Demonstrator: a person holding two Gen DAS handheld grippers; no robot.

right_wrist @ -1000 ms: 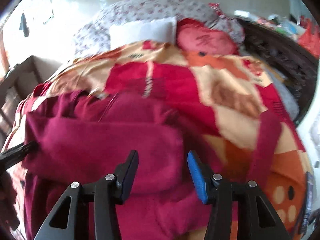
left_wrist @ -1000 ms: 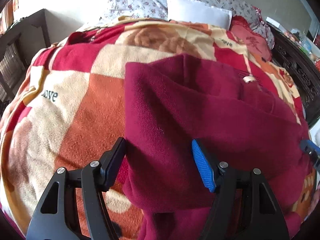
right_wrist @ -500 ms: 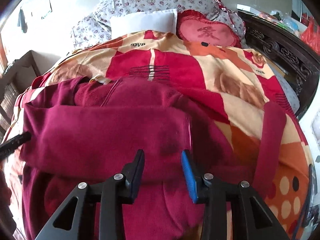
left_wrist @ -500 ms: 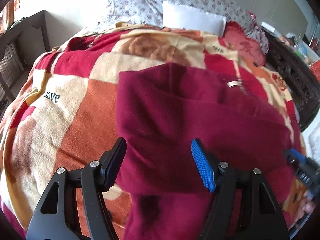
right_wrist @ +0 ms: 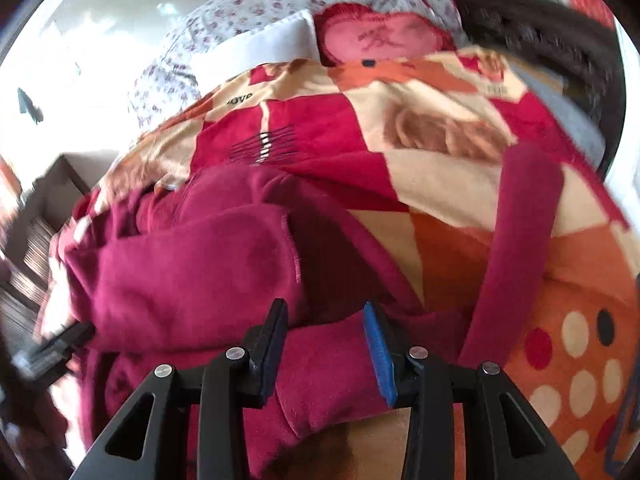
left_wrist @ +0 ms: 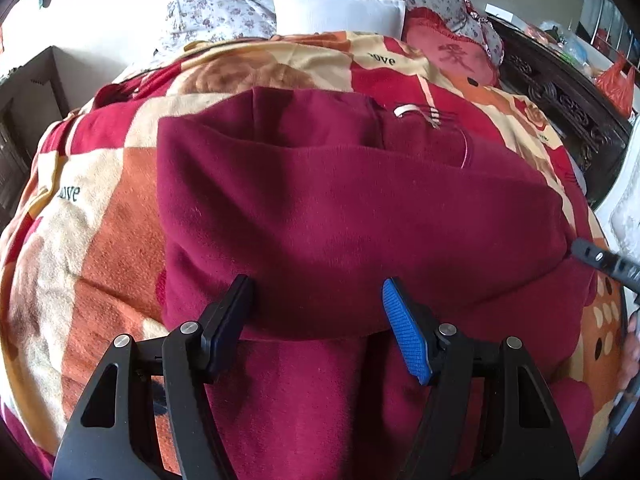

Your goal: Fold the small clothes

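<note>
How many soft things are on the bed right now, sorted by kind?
Maroon garment: 1
Patchwork blanket: 1
White pillow: 1
Red heart cushion: 1
Floral bedding at the head: 1 bundle, as far as the pictures show
Total: 5

- Bare patterned blanket [left_wrist: 92, 216] lies open along the bed's left side.
- Pillows [left_wrist: 340, 12] crowd the bed's head edge.
- A dark carved wooden frame [left_wrist: 560, 104] lines the bed's right edge.
</note>
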